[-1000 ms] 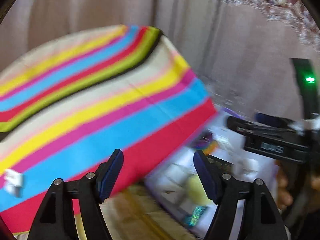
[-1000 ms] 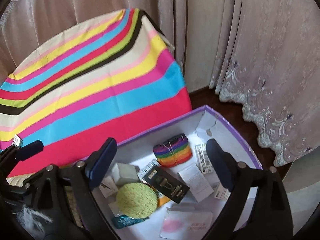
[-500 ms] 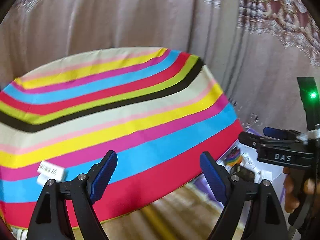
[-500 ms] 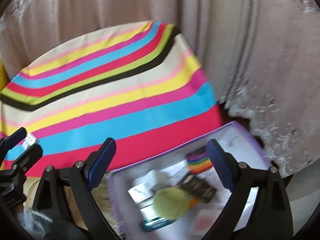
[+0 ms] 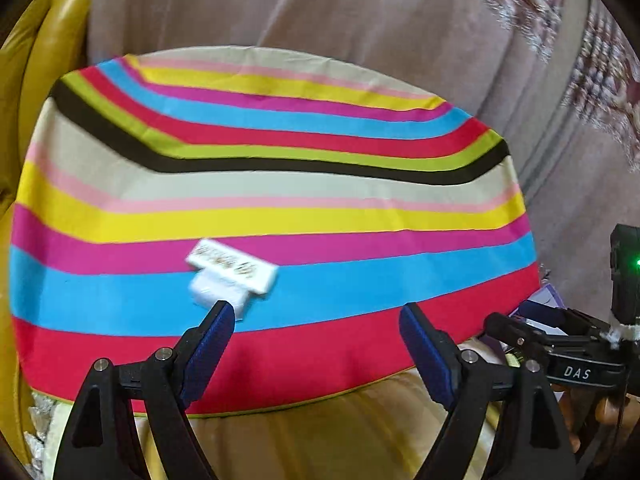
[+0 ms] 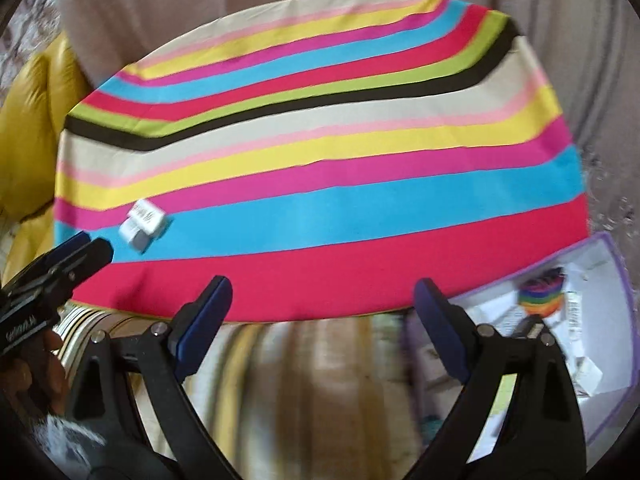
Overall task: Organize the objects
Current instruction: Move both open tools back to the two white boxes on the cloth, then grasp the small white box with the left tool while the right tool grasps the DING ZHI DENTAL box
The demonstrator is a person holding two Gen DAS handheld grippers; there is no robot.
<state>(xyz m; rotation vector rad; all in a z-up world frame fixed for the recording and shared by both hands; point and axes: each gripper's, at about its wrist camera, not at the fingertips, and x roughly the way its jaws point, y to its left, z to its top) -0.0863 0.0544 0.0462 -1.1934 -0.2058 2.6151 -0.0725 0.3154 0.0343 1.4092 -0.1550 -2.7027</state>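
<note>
White box (image 5: 232, 278) lay just ahead of the left gripper (image 5: 316, 336), jaws wide; right gripper (image 6: 324, 316) gaped empty too.

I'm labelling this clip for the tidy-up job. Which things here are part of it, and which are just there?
Part of the job:
white tagged item on the striped cloth
purple-edged box holding small items
left gripper, open
right gripper, open

Just there:
curtains
yellow cushion
</note>
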